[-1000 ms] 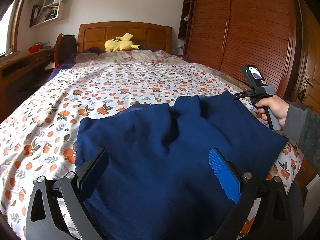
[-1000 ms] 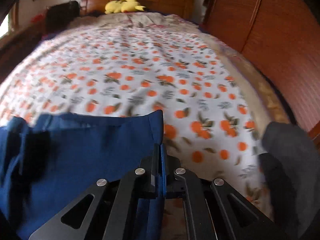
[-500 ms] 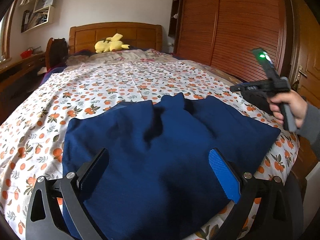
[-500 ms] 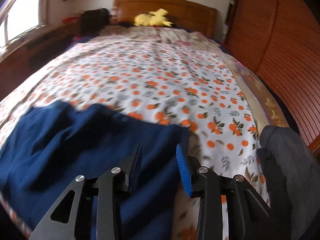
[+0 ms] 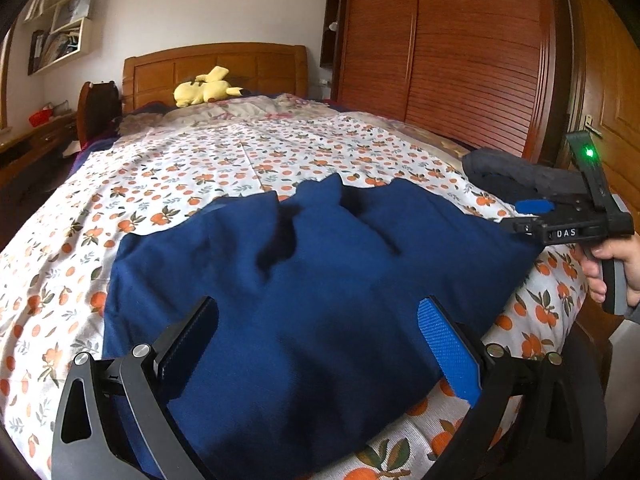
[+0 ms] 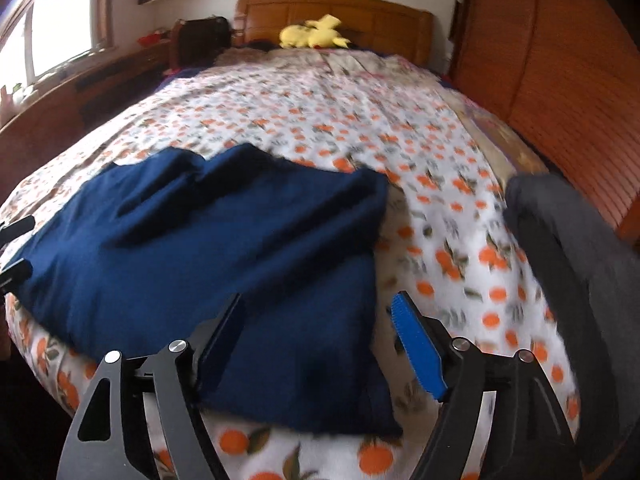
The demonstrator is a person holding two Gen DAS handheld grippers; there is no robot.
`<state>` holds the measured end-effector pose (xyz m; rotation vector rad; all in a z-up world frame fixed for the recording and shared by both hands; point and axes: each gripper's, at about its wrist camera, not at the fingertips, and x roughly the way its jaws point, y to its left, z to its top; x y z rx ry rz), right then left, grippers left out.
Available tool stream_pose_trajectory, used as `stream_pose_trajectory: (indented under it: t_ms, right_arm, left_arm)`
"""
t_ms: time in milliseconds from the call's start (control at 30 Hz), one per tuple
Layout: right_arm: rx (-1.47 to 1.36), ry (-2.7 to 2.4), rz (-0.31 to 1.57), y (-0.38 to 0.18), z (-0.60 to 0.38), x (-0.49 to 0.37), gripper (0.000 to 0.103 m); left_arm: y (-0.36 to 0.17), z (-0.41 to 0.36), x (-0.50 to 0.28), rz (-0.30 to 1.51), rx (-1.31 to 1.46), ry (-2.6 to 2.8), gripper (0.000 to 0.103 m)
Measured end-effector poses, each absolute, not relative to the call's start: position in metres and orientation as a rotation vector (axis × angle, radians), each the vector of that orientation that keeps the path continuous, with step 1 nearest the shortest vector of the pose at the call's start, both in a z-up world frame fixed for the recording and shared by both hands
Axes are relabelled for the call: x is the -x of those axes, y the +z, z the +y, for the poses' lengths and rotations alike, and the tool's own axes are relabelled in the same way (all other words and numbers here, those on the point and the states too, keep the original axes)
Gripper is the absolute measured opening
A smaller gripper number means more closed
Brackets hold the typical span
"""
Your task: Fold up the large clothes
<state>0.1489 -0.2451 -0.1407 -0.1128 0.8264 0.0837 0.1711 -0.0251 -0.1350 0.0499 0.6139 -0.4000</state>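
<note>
Both the left gripper [image 5: 320, 340] and right gripper [image 6: 320, 328] hover spread and empty over the navy garment [image 5: 312, 272], lying folded near the bed's [image 5: 248, 148] foot edge; probably little remains.

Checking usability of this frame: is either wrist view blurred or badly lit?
Left wrist view: sharp, strong fisheye bending; the navy garment reads dark but clear. Right wrist view: motion blur smears the orange-print bedspread and grey clothing; the window is blown out.
</note>
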Motion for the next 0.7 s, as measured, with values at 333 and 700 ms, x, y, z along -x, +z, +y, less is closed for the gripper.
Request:
stream_pose_trajectory:
  t_ms: [333,700]
  right_arm:
    - [-0.047,0.078,0.916,-0.181,-0.265,-0.142,0.07]
    - [-0.084,0.291,0.697,-0.13,-0.244,-0.121,0.016]
  left_arm:
    - [-0.152,-0.04,-0.166,0.658,-0.078,-0.425,0.1]
    - [-0.171,-0.046,-0.176,0.706,-0.105,-0.405,0.1]
